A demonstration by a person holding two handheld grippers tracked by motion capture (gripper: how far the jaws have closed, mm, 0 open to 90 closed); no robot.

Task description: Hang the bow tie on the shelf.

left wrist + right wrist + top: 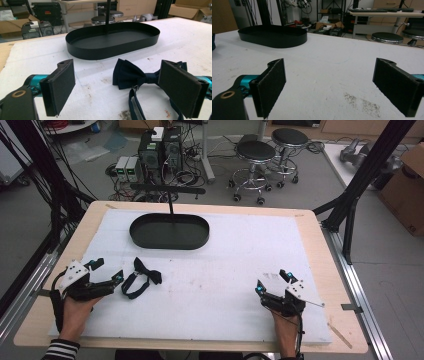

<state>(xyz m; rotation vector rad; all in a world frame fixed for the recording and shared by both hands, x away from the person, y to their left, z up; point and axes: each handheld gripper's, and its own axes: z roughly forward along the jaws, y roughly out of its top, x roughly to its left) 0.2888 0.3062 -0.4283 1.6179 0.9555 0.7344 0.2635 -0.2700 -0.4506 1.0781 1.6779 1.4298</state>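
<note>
The bow tie (141,276) is a soft, dark navy fabric piece with a pleated, folded bow and a thin strap that loops away from it on the white sheet (225,290). It lies on the near side of the black tray (169,231), a little apart from it and toward the tray's left end. In the left gripper view the bow (130,75) shows its layered wings pinched at a central knot, with a small metal clasp on the strap just under it.

The left tongs (109,272) sit just beside the bow tie, on its side away from the tray's centre, jaws spread wide and holding nothing; the flat rectangular pads (61,86) are faced with a matte black, felt-like layer, and the far pad partly covers one wing of the bow.

The tray is a shallow oval of smooth dark metal with a low upright wall and a thin black post (170,202) rising from it.

The right tongs (273,281) rest on the sheet well apart from the tray, toward its right and nearer the person, also wide and empty. The sheet is white, slightly rough and marked with brownish smudges (362,102); it covers a pale wooden table (320,235) with rounded corners.
</note>
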